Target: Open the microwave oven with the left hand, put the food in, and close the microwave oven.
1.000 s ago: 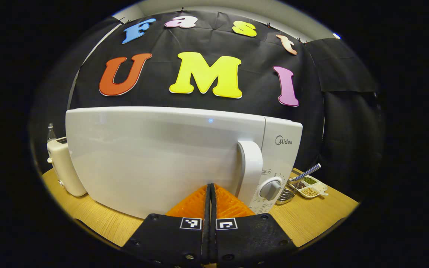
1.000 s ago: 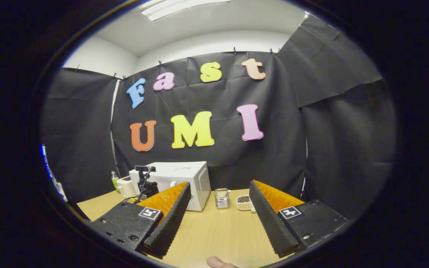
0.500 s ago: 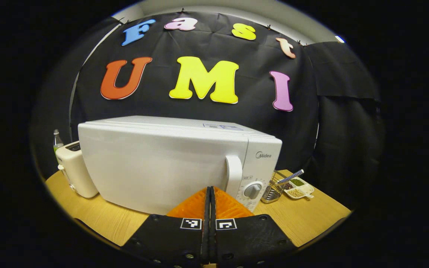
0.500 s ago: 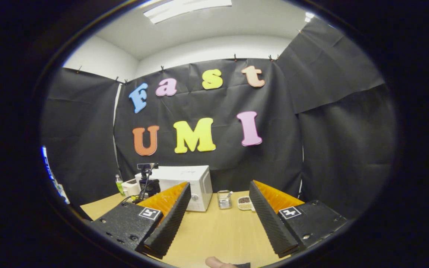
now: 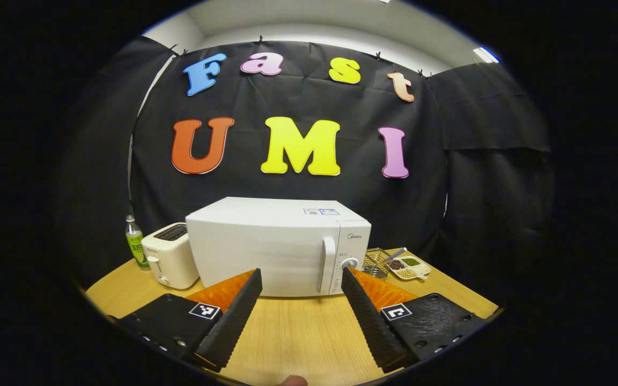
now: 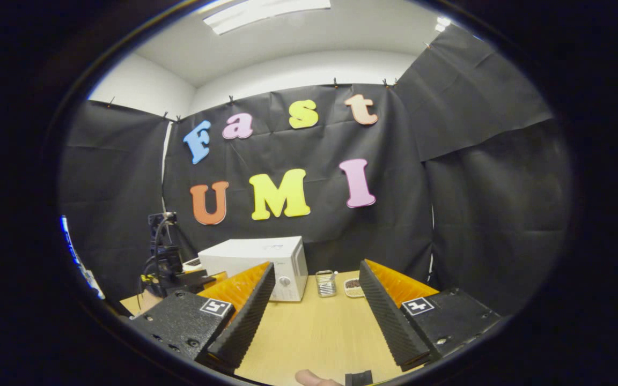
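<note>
Door's shut on the boxy white microwave oven (image 5: 279,246) on the light wooden surface (image 5: 293,332), so both the left gripper (image 5: 301,313) and right gripper (image 6: 314,316) hang back empty, fingers spread apart, looks like it's done.

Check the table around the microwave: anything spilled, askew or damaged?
Nothing stands out. The microwave sits square on the table with its door shut, the toaster and bottle upright beside it, the wire rack and snack dish tidy on the other side. Both hand-held grippers are open and empty.
</note>
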A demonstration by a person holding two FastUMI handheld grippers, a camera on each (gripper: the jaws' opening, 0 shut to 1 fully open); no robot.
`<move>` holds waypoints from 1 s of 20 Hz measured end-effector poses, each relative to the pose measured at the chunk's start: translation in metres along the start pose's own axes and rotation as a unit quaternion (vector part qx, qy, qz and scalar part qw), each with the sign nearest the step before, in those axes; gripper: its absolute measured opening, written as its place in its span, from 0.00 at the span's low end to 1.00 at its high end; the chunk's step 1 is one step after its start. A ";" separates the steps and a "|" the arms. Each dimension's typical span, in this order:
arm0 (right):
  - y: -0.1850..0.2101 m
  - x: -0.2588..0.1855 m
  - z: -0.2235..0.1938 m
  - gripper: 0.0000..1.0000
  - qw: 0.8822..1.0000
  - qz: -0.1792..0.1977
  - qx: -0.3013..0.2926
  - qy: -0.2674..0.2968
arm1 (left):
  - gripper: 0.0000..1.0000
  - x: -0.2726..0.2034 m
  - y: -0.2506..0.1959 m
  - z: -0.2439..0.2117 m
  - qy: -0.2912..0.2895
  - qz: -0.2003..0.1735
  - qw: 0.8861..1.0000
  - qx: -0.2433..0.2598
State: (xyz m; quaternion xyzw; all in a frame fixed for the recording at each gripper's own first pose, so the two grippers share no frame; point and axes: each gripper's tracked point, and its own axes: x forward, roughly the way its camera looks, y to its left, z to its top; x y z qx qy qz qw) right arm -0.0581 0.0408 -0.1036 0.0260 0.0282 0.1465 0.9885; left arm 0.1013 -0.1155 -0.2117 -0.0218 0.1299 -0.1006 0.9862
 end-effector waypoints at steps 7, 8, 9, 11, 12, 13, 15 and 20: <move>0.000 -0.019 -0.001 0.90 0.999 -0.031 -0.006 0.001 | 0.93 -0.111 0.020 0.045 -0.028 0.026 0.999 -0.021; -0.001 -0.022 -0.002 0.90 0.999 -0.041 -0.011 0.002 | 0.93 -0.127 0.027 0.052 -0.035 0.036 0.998 -0.025; 0.000 -0.025 -0.003 0.90 0.999 -0.046 -0.013 0.003 | 0.93 -0.143 0.030 0.058 -0.039 0.041 0.998 -0.030; 0.009 -0.032 0.002 1.00 0.999 -0.042 -0.010 0.000 | 0.93 -0.171 0.033 0.066 -0.045 0.044 0.997 -0.036; 0.012 -0.033 0.003 1.00 0.999 -0.040 -0.011 -0.003 | 0.93 -0.184 0.039 0.067 -0.047 0.050 0.997 -0.038; 0.014 -0.035 0.005 1.00 0.999 -0.040 -0.016 -0.005 | 0.93 -0.198 0.047 0.068 -0.051 0.061 0.996 -0.042; 0.015 -0.035 0.007 1.00 0.998 -0.046 -0.031 -0.011 | 0.93 -0.217 0.056 0.073 -0.058 0.077 0.994 -0.043; 0.040 -0.029 -0.004 0.91 0.999 -0.031 -0.041 -0.007 | 0.93 -0.241 0.066 0.089 -0.089 0.098 0.991 -0.029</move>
